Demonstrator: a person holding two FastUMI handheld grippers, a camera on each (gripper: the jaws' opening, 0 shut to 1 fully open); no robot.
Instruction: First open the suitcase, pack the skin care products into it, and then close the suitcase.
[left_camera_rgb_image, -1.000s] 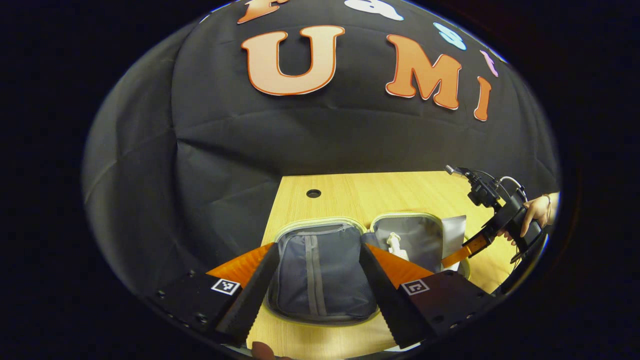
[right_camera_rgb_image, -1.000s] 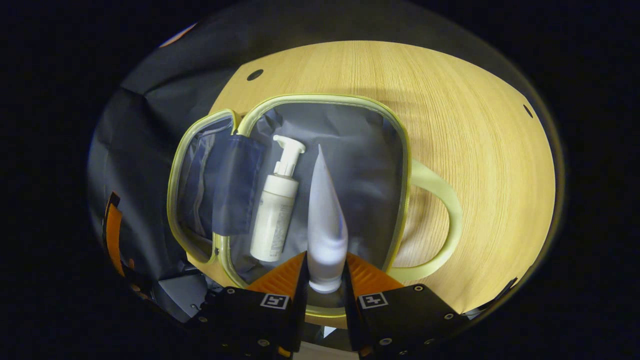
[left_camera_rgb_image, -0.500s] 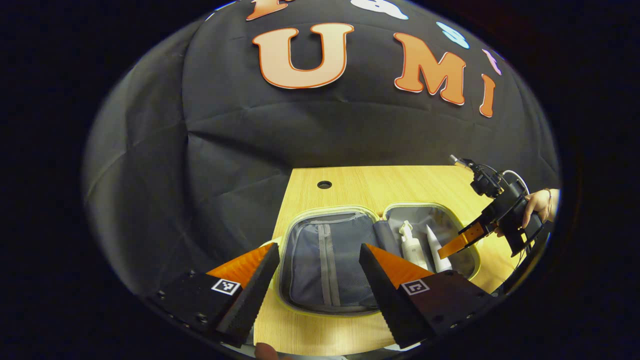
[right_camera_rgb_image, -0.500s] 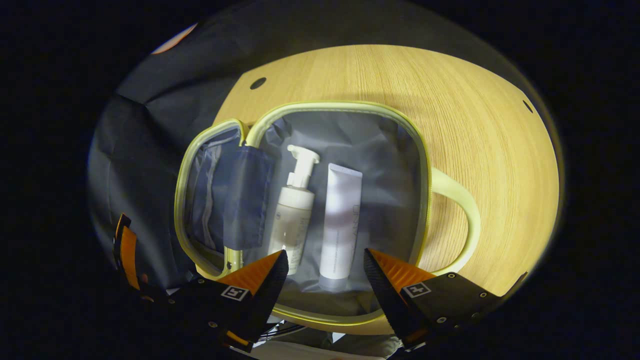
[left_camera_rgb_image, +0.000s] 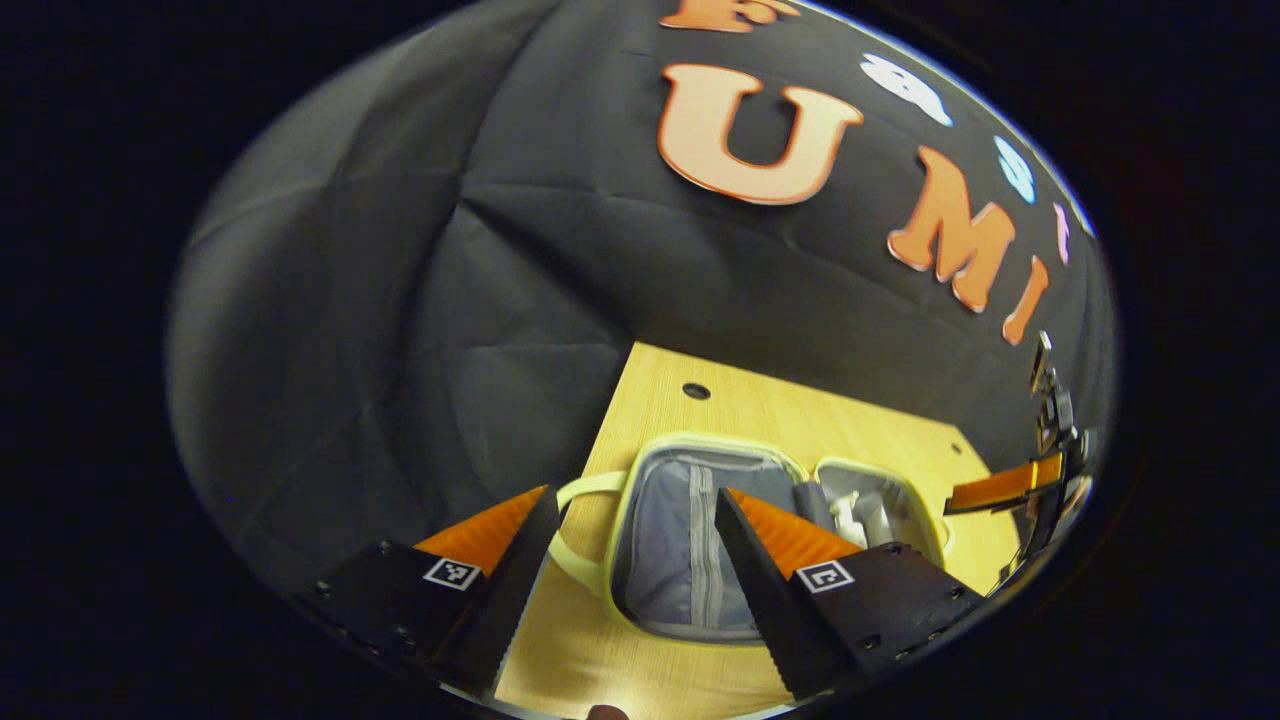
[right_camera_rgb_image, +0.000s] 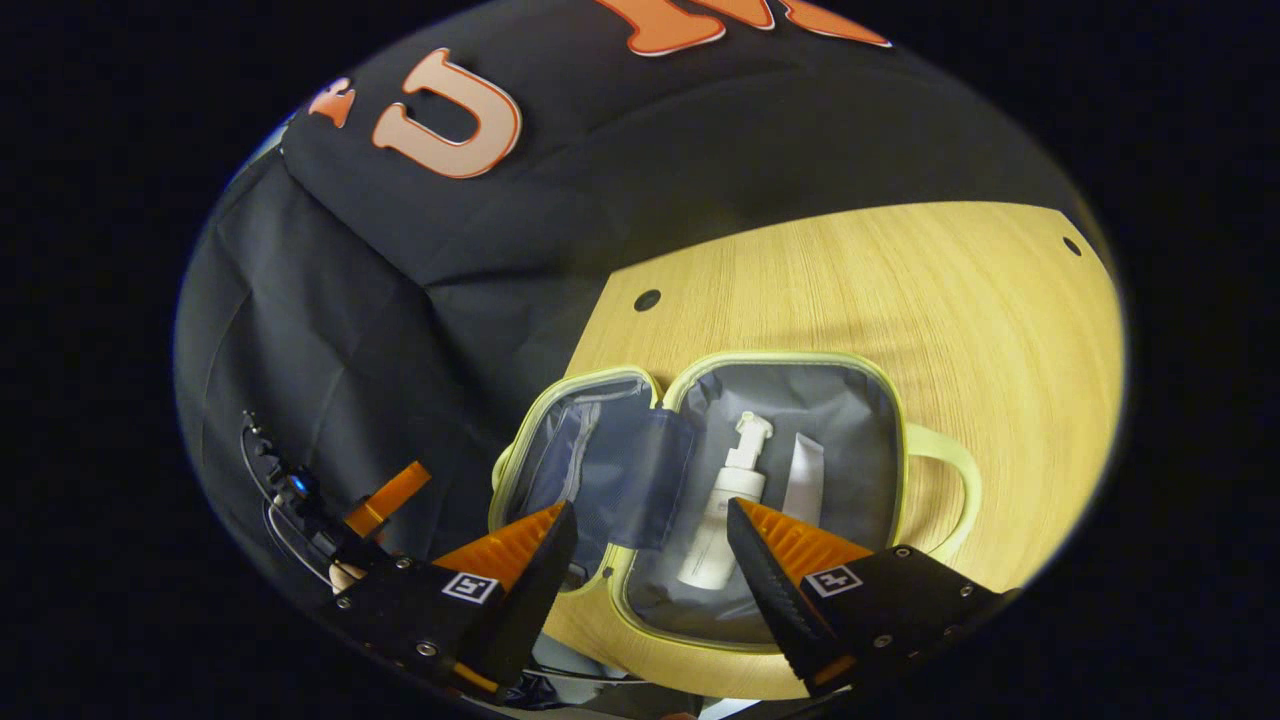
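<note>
Left gripper view: the left gripper (left_camera_rgb_image: 635, 510), jaws apart and empty, hovers above the open pale-green, grey-lined suitcase (left_camera_rgb_image: 690, 545) lying on a light wooden table (left_camera_rgb_image: 780, 415).

Right gripper view: the right gripper (right_camera_rgb_image: 648, 525), jaws apart and empty, hangs over the suitcase (right_camera_rgb_image: 840, 400); a white pump bottle (right_camera_rgb_image: 725, 515) and white tube (right_camera_rgb_image: 803, 480) lie inside it, side by side.

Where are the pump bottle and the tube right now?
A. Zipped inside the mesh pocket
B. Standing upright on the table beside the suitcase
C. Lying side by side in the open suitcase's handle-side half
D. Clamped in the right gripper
C: the pump bottle and tube lie flat together inside the open suitcase, with the right gripper open above them.
</note>
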